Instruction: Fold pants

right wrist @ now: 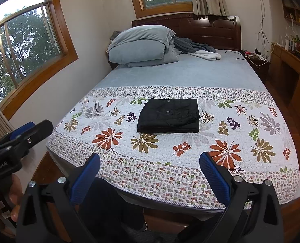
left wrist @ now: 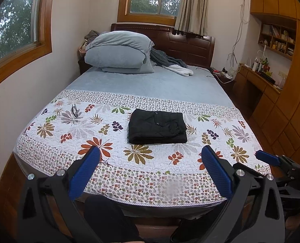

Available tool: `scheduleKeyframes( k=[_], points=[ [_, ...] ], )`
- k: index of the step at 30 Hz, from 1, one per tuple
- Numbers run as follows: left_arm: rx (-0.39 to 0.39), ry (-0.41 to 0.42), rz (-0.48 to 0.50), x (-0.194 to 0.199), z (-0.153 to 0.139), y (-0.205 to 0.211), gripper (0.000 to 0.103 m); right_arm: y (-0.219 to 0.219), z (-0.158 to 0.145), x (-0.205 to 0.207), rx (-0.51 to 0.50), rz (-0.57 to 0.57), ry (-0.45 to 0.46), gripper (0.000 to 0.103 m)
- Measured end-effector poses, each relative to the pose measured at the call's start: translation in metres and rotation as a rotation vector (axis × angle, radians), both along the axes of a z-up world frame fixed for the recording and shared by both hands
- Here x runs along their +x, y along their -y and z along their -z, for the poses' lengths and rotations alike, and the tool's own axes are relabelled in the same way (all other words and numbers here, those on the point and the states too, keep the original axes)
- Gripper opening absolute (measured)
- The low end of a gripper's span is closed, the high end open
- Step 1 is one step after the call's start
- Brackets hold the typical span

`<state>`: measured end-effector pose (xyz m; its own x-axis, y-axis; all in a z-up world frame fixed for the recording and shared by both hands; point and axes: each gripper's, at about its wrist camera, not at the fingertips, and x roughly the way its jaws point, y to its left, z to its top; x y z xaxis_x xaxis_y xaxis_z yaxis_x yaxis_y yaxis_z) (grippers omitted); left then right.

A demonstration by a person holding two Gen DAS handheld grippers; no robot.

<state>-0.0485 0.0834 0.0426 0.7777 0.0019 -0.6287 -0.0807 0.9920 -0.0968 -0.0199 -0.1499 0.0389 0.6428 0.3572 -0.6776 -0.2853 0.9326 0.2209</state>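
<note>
Your black pants (left wrist: 157, 127) lie folded into a flat rectangle mid-frame on the quilted floral bedspread (left wrist: 101, 133). Your left gripper (left wrist: 151, 169) and right gripper (right wrist: 150, 171), blue textured pads, gape wide, empty. "GenRobot.AI" reads at left.

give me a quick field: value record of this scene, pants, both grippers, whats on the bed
pants: black pants, folded into a compact rectangle, lying flat on the floral quilt
left hand-held gripper: open, empty, held back over the foot of the bed, apart from the pants
right hand-held gripper: open, empty, also clear of the pants
other items on bed: glasses left of the pants; stacked blue pillows at the headboard
task state: fold looks finished
</note>
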Motion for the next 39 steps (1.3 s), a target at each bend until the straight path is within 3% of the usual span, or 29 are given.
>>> scheduleKeyframes(
  k=[7,16,23,28,31,34,38,39],
  points=[
    [-0.005,-0.007,0.012,0.001,0.002,0.000,0.100,-0.002,-0.011,-0.004,-0.076,0.038,0.038,0.099],
    [0.001,-0.028,0.030,0.003,0.005,0.008,0.100,0.007,-0.012,-0.002,-0.102,0.072,0.040,0.099],
    [0.048,-0.028,0.070,0.006,0.005,0.019,0.100,0.011,-0.006,0.002,-0.120,0.084,0.031,0.099],
    [-0.072,-0.016,0.177,0.005,0.011,0.020,0.100,0.010,-0.003,0.004,-0.120,0.083,0.019,0.099],
    [-0.022,-0.011,0.168,0.003,0.014,0.026,0.100,0.010,-0.001,0.003,-0.123,0.085,0.014,0.099],
    [-0.054,-0.001,0.176,0.001,0.016,0.022,0.100,0.009,0.001,0.003,-0.124,0.083,0.008,0.099],
    [0.004,0.033,0.115,0.000,0.009,0.019,0.100,0.009,0.002,0.004,-0.126,0.084,0.006,0.099],
    [0.053,0.047,0.089,-0.001,0.007,0.022,0.100,0.009,0.002,0.004,-0.127,0.083,0.007,0.099]
  ],
)
